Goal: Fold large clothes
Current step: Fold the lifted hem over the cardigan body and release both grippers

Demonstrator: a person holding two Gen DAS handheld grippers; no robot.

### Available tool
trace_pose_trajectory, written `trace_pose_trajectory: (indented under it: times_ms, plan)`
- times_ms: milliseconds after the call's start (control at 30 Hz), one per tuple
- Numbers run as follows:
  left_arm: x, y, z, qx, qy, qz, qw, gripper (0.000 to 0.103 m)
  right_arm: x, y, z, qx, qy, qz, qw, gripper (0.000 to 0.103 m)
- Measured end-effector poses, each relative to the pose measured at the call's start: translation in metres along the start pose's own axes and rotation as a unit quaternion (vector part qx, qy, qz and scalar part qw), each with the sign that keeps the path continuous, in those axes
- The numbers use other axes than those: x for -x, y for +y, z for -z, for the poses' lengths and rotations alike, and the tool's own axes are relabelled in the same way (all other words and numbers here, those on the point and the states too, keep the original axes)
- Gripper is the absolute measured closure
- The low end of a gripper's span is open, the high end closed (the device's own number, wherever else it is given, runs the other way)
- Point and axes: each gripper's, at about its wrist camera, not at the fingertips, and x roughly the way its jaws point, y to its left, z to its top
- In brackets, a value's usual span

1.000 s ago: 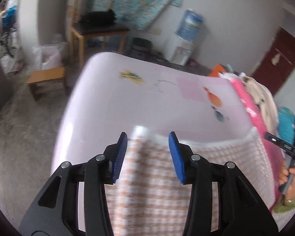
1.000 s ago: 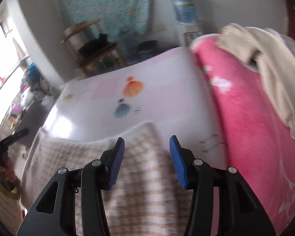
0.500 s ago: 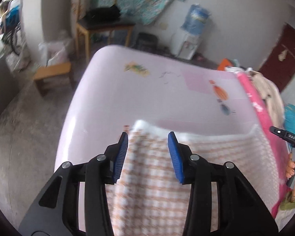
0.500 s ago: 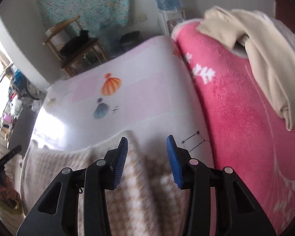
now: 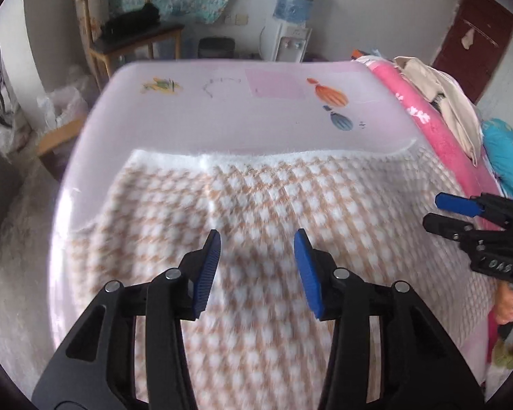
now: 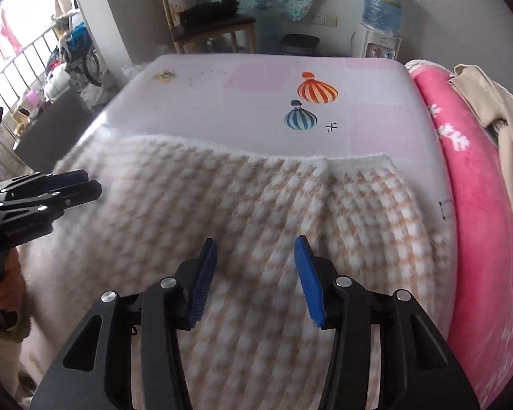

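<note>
An orange-and-white checked fuzzy garment (image 5: 256, 198) lies spread flat on the pale pink bed sheet (image 5: 222, 109), white hem at the far edge; it also shows in the right wrist view (image 6: 242, 198). My left gripper (image 5: 256, 242) is open and empty, held above the cloth's near middle. My right gripper (image 6: 254, 249) is open and empty above the cloth too. Each gripper shows from the side in the other's view, the right (image 5: 461, 212) at the cloth's right side, the left (image 6: 51, 188) at its left side.
A pink fleece blanket (image 6: 478, 205) with beige clothes (image 6: 489, 102) on it lies along the bed's right side. A wooden chair (image 5: 130, 34), a water dispenser (image 5: 290, 17) and a bin (image 5: 215, 46) stand beyond the bed's far edge. The floor drops off left.
Both grippers have pulled back toward me from the garment's far hem. The hem now lies flat on the sheet, well ahead of the open jaws.
</note>
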Motion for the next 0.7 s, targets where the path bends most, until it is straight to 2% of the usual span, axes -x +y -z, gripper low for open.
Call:
trace_pose_trajectory:
  times_ms: [67,133,167,233,300,367,500,567,633,700]
  plan:
    - [0.019,-0.006,0.012,-0.019,-0.014,0.017,0.9996,0.060,0.016,0.019,0.019,0.019,-0.007,-0.004,1.000,0.049]
    - [0.029,-0.013,0.032,-0.033,-0.009,0.029,0.9990,0.059,0.016,0.040,0.041,0.043,0.000,-0.002,0.999,0.048]
    - [0.028,-0.013,0.041,-0.037,-0.002,0.022,0.9991,0.059,0.006,0.047,0.049,0.052,0.007,0.010,0.999,0.047]
    - [0.008,-0.013,0.057,-0.036,0.023,-0.017,0.9989,0.057,-0.014,0.049,0.059,0.064,0.014,0.034,0.997,0.044]
    - [0.000,-0.010,0.063,-0.026,0.011,-0.014,0.9995,0.057,-0.017,0.044,0.061,0.041,0.011,0.025,0.999,0.043]
    - [0.014,-0.009,0.065,-0.018,0.007,-0.018,0.9996,0.057,-0.004,0.044,0.061,0.028,0.009,0.029,0.999,0.043]
    - [0.051,-0.013,0.088,-0.021,-0.020,0.004,0.9996,0.057,0.025,0.069,0.086,0.049,-0.018,0.017,0.998,0.043]
    - [0.046,-0.017,0.104,-0.021,-0.013,-0.004,0.9997,0.052,0.015,0.084,0.101,0.063,-0.011,0.018,0.998,0.039]
    - [0.026,-0.020,0.115,-0.023,0.005,-0.030,0.9993,0.051,0.002,0.096,0.115,0.082,-0.024,0.056,0.995,0.035]
    - [0.031,-0.020,0.121,-0.024,-0.014,-0.036,0.9990,0.051,0.005,0.092,0.114,0.066,-0.025,0.052,0.996,0.034]
